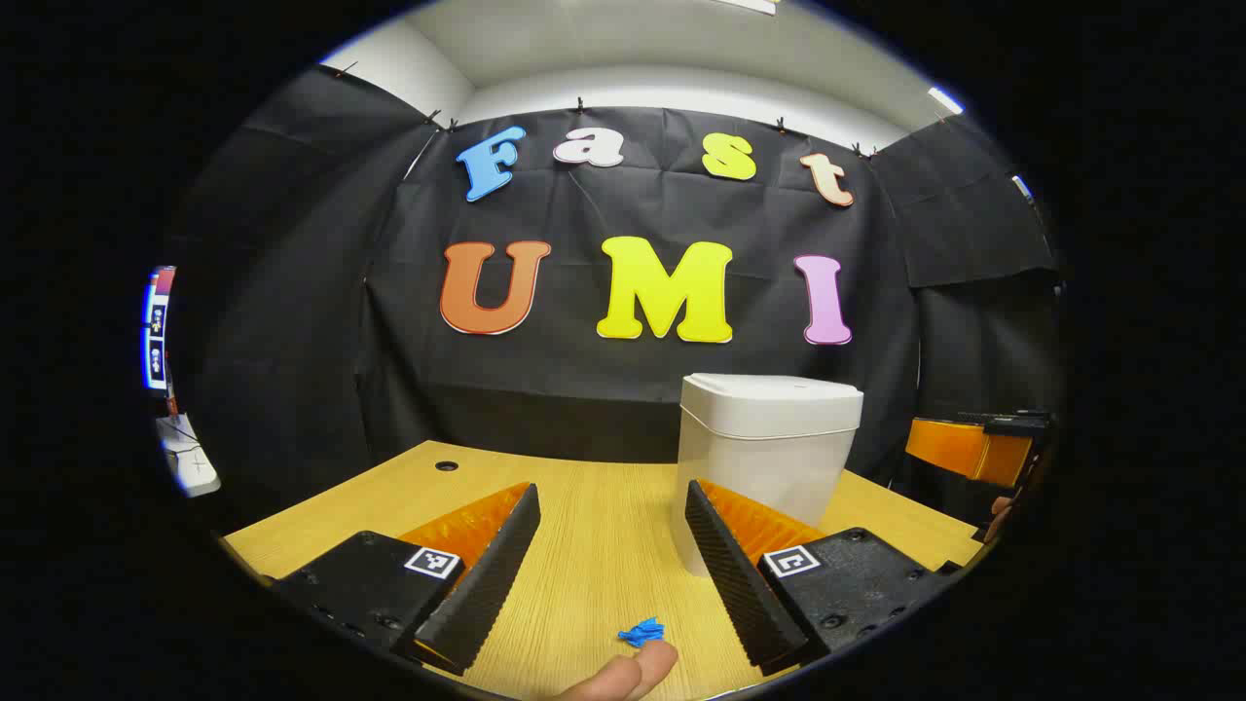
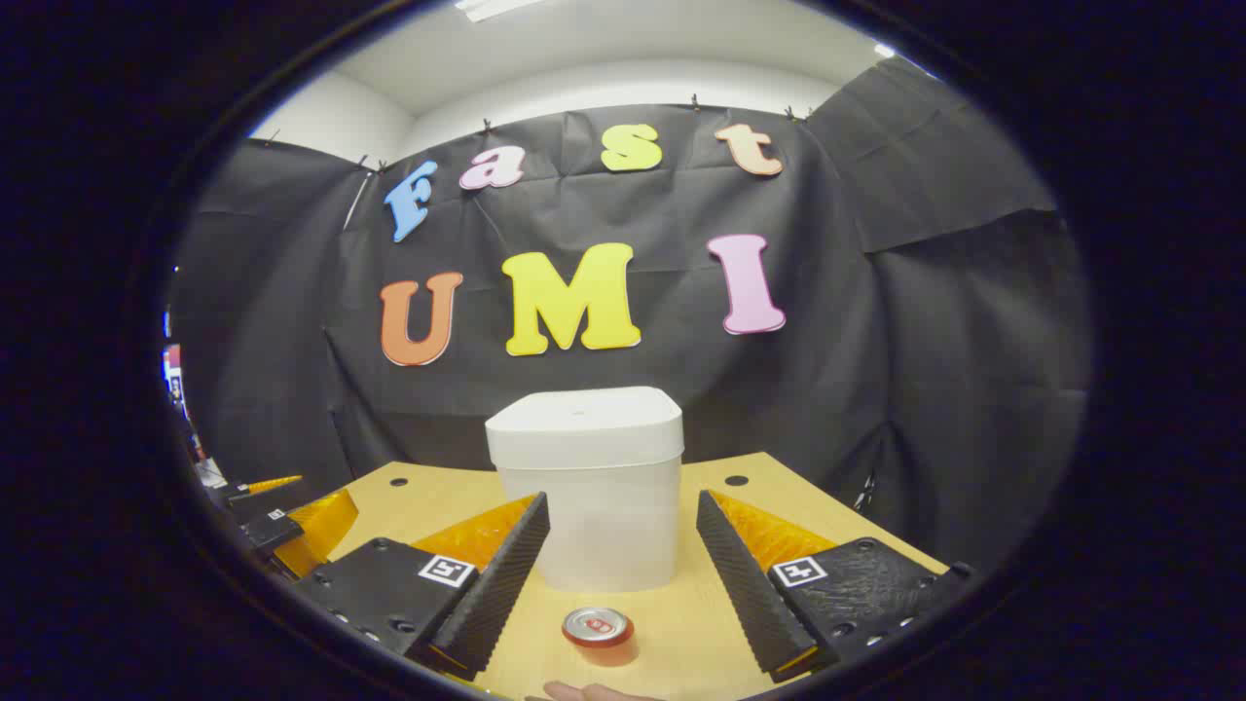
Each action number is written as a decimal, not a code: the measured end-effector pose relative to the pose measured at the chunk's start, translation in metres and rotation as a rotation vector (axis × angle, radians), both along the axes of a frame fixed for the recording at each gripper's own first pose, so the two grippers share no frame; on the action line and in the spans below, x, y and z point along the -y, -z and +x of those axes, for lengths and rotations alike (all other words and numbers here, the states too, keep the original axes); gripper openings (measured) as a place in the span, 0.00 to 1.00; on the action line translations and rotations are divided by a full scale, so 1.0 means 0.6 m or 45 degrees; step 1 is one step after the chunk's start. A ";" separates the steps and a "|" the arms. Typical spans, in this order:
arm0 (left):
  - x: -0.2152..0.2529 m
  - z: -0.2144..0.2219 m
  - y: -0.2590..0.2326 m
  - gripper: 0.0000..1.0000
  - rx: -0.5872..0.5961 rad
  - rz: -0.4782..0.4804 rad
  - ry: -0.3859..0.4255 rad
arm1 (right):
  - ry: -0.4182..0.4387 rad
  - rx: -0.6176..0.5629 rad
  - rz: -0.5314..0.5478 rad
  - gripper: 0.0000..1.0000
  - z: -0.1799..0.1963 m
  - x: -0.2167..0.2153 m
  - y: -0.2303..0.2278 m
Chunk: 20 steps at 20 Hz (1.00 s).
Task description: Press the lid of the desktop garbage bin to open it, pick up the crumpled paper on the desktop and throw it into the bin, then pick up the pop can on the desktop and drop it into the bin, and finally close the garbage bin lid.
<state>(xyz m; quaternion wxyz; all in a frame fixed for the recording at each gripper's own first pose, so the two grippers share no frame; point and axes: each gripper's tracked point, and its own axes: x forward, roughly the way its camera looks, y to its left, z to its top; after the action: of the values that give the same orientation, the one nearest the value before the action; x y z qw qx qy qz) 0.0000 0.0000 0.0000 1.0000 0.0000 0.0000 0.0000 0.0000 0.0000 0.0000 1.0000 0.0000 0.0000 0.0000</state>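
Observation:
The white desktop bin (image 1: 769, 448) stands on the wooden table with its lid down, ahead and right of my left gripper (image 1: 611, 490), which is open and holds nothing. A small blue crumpled paper (image 1: 641, 633) lies on the table low between its fingers, beside a person's fingertip (image 1: 628, 674). In the right gripper view the bin (image 2: 584, 487) is straight ahead, lid shut. A red pop can (image 2: 598, 628) stands upright in front of it, between the spread fingers of my open right gripper (image 2: 621, 499).
The wooden table (image 1: 584, 545) has cable holes (image 2: 736, 480) near its back edge. Black cloth walls close in behind and to the sides. The other gripper (image 1: 973, 450) shows at the far right of the left gripper view, and one (image 2: 282, 516) at the left of the right gripper view.

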 end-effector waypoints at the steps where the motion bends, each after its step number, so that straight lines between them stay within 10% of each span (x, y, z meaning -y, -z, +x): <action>1: 0.001 0.000 0.003 0.97 -0.005 -0.004 0.002 | 0.012 -0.006 0.008 0.94 0.003 0.006 0.002; 20: 0.038 0.021 0.004 0.97 -0.105 0.069 0.010 | -0.079 -0.040 -0.074 0.96 0.033 0.046 0.010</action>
<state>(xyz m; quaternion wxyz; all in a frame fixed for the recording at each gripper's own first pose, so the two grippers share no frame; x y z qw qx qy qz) 0.0127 -0.0230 -0.0025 0.9988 0.0272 0.0414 -0.0040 0.0200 -0.0278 -0.0060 0.9990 -0.0292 0.0155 0.0310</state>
